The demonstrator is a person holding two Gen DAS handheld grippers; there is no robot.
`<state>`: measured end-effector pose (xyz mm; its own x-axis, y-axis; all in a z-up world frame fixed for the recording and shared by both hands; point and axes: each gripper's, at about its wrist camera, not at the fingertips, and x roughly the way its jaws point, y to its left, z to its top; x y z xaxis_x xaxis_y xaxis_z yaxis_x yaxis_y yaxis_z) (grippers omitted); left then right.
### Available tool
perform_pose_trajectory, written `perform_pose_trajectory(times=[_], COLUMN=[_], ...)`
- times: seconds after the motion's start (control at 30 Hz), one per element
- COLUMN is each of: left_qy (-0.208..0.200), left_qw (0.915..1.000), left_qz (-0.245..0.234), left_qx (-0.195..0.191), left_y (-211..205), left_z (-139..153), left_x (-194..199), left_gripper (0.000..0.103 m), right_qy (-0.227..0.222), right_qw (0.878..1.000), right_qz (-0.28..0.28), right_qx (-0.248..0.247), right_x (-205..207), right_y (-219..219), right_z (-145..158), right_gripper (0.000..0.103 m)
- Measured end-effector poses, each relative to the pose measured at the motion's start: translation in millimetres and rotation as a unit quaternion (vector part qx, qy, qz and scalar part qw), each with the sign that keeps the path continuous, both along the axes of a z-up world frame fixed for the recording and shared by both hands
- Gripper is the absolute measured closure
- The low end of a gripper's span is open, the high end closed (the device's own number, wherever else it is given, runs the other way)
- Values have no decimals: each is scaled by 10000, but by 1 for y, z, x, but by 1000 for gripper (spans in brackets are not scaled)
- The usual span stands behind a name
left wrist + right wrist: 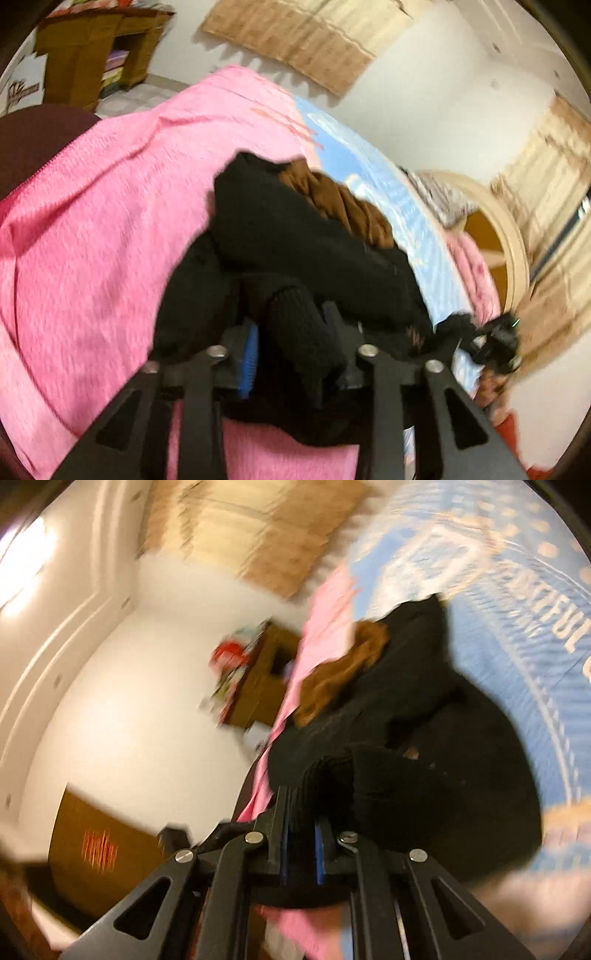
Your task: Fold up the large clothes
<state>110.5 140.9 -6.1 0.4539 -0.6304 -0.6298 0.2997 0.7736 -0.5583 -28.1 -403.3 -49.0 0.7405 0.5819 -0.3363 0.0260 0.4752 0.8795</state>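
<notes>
Now my left tongs [291,347] pinch a ribbed fold of the black garment [280,236], and my right tongs [301,823] are clamped nearly shut on another ribbed edge of it. The garment hangs bunched between them over the bed, above the pink blanket [92,221] and blue sheet [517,635], with brown cloth [343,203] at its far edge.
</notes>
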Motion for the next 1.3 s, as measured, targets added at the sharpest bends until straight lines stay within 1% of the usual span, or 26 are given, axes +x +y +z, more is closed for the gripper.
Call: perform_pose_trajectory(times=[0.03, 0.07, 0.17, 0.3, 0.37, 0.4, 0.43, 0.5, 0.53, 0.57, 0.6, 0.63, 0.7, 0.73, 0.83, 0.87, 0.93, 0.97, 1.03, 1.07, 1.1, 1.17, 1.2, 1.23, 1.27, 1.3], left_qy=[-109, -386, -1103, -1409, -1417, -1325, -1178, -806, -787, -845, -912, -932, -1007, -1057, -1021, -996, -941, -905, -847, -861, -876, -990, -1083, -1172, -1249, -1275], left_qw=[9999, 9986, 9905, 9823, 9789, 9800, 9823, 9865, 9863, 9849, 9824, 9811, 9779, 9768, 9771, 9774, 9790, 9794, 9790, 9779, 9759, 9709, 9688, 9675, 9681, 9694], left_qz=[67, 223, 229, -272, -517, -581, -645, -737, -747, -771, -848, -890, -970, -995, -1057, -1067, -1068, -1068, -1064, -1077, -1105, -1207, -1208, -1202, -1157, -1124], left_qx=[54, 287, 786, 1202, 1379, 1363, 1306, 1217, 1240, 1303, 1391, 1442, 1553, 1577, 1542, 1528, 1461, 1454, 1516, 1568, 1666, 1814, 1873, 1892, 1840, 1772], left_y=[3, 6, 6, -11, -25, -30, -34, -44, -47, -52, -57, -59, -64, -64, -62, -62, -61, -61, -65, -66, -69, -74, -76, -76, -74, -72], left_z=[3, 9, 16, 3, -15, -21, -27, -47, -50, -54, -57, -58, -59, -58, -56, -56, -56, -57, -59, -60, -62, -61, -59, -56, -51, -47], left_x=[3, 3, -8, -1, 9, 19, 28, 39, 40, 38, 36, 34, 31, 29, 29, 30, 33, 34, 36, 36, 35, 28, 24, 19, 13, 10], left_gripper=[50, 36, 19, 12, 11, 11, 11, 12, 16, 25, 31, 39, 46, 46, 46, 45, 40, 36, 36, 37, 39, 61, 68, 76, 80, 81], right_qy=[106, 282, 505, 342, 377, 396, 424, 393, 352, 213, 23, -221, -568, -701, -862, -778, -635, -559, -488, -419, -342, -53, 83, 102, -40, -124], right_qw=[9998, 9989, 9975, 9963, 9964, 9965, 9968, 9987, 9991, 9994, 9995, 9990, 9967, 9953, 9866, 9768, 9560, 9378, 9158, 9093, 9057, 8914, 8873, 8868, 8913, 8956], right_qz=[-140, -254, -260, -190, -211, -208, -205, -235, -255, -237, -222, -263, -554, -662, -483, -279, 122, 312, 449, 520, 651, 1003, 1092, 1060, 941, 835], right_qx=[-91, -274, -419, -766, -726, -710, -653, -216, -13, 149, 223, 278, 185, 6, -1295, -1978, -2862, -3412, -3960, -4108, -4176, -4420, -4480, -4497, -4435, -4368], right_x=[7, 17, 30, 34, 35, 37, 38, 35, 29, 23, 17, 6, -14, -22, -29, -24, -10, 0, 19, 20, 25, 40, 46, 43, 34, 27], right_y=[-2, -5, -3, 9, 9, 11, 9, 3, -4, -8, -11, -16, -22, -24, -13, 1, 26, 43, 62, 64, 68, 81, 84, 85, 83, 80], right_z=[-11, -25, -48, -44, -42, -43, -42, -37, -32, -24, -17, -6, 15, 23, 42, 45, 42, 38, 27, 20, 12, -9, -15, -16, -10, -4], right_gripper=[93, 93, 93, 93, 93, 93, 92, 92, 92, 90, 78, 47, 7, 6, 6, 6, 7, 8, 15, 17, 24, 54, 78, 79, 81, 83])
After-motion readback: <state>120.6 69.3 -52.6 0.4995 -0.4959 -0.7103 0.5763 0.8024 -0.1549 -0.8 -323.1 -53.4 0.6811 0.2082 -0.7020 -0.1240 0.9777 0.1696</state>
